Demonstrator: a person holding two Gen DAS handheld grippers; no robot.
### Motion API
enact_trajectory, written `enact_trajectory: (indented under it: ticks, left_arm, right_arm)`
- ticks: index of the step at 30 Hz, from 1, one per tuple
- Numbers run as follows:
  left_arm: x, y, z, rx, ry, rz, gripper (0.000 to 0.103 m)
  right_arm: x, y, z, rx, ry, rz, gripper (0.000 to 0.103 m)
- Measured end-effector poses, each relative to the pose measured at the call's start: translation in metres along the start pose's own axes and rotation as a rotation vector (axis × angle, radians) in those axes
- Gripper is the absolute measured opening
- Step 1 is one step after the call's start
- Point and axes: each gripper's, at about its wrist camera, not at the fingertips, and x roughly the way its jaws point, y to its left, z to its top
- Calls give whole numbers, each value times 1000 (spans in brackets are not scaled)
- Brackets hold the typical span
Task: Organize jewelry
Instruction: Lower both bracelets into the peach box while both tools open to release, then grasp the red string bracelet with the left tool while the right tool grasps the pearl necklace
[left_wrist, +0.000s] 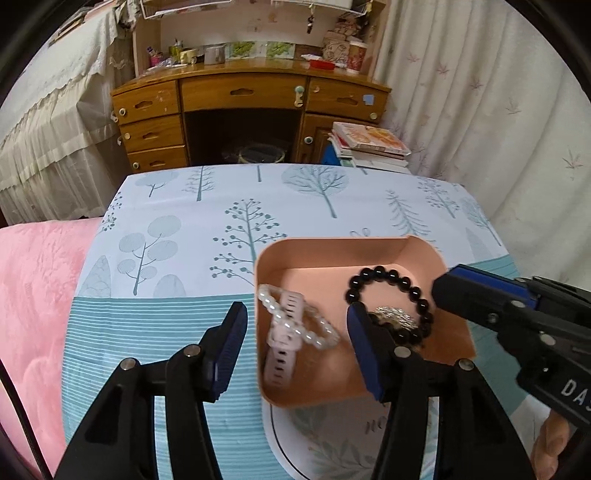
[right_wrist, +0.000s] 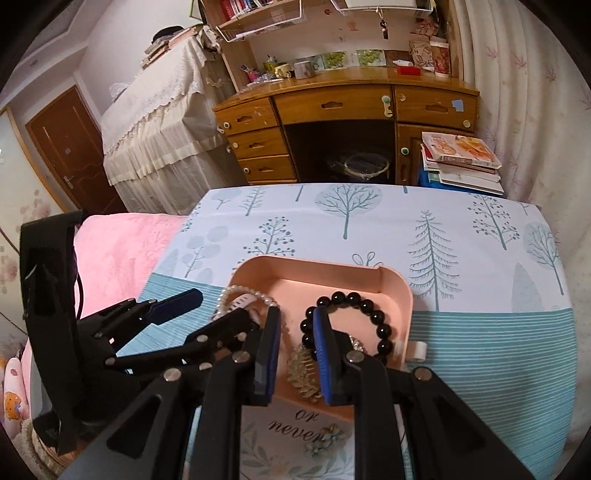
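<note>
Pink tray (left_wrist: 332, 254) sits lower centre-right in the left wrist view, on a desk (left_wrist: 229, 206) covered by a tree-print cloth with teal stripes nearer the camera. Same tray (right_wrist: 400, 295) at centre in the right wrist view.

Inside the tray, 4 items:
- Black bead bracelet (left_wrist: 391, 275), right half of the tray, lying flat; also seen as a ring of beads (right_wrist: 373, 314) in the right wrist view.
- Pearl bracelet (left_wrist: 321, 332), left half, blurred.
- White perforated watch strap (left_wrist: 280, 354), under or across the pearl bracelet, running toward the tray's near wall; which one lies on top is hard to tell.
- Silver sparkly brooch (left_wrist: 391, 315) inside the black bead loop; in the right wrist view a pale gold-silver spiky piece (right_wrist: 304, 373) near the tray's front wall.

Left claw (left_wrist: 295, 339): jaws spread wide, gripping nothing. Left finger is outside the tray over the striped cloth, right finger over the tray interior close to the brooch.

Right claw (right_wrist: 295, 354): jaws partly open with a narrow gap, straddling the brooch and the near edge of the black bead bracelet. Contact with either cannot be told; nothing clearly clamped.

Under the tray's near edge, a printed card or mat with "or never" lettering (right_wrist: 295, 432).

Background, upper frame: wooden dresser with drawers (left_wrist: 243, 92), stack of books (left_wrist: 369, 144), curtain (left_wrist: 480, 92) at right, pink blanket (left_wrist: 33, 295) at left.
</note>
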Motion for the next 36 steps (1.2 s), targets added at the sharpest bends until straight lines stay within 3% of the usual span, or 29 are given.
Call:
enact_trajectory:
  ticks: [3,14,28,35,36]
  left_arm:
    - [-13,-7,-4,8,-15,-1,65]
    - [-70,-28,-22,57,-84,23,76]
    - [-140,-41,-79,77,-148,76,84]
    - [-170,-25,-118,34,-187,93,85]
    - [-173,-19,-124,22,-188,95,85]
  right_arm:
    - [-6,1,-4,6,-2,13,18]
    - [-58,7,-28,28,-65,60,18]
    - [-120,21,-87,-16,-151,61,18]
    - [-131,26,-125,-52,-151,65,19]
    - [-131,26,-130,-52,-146,68,23]
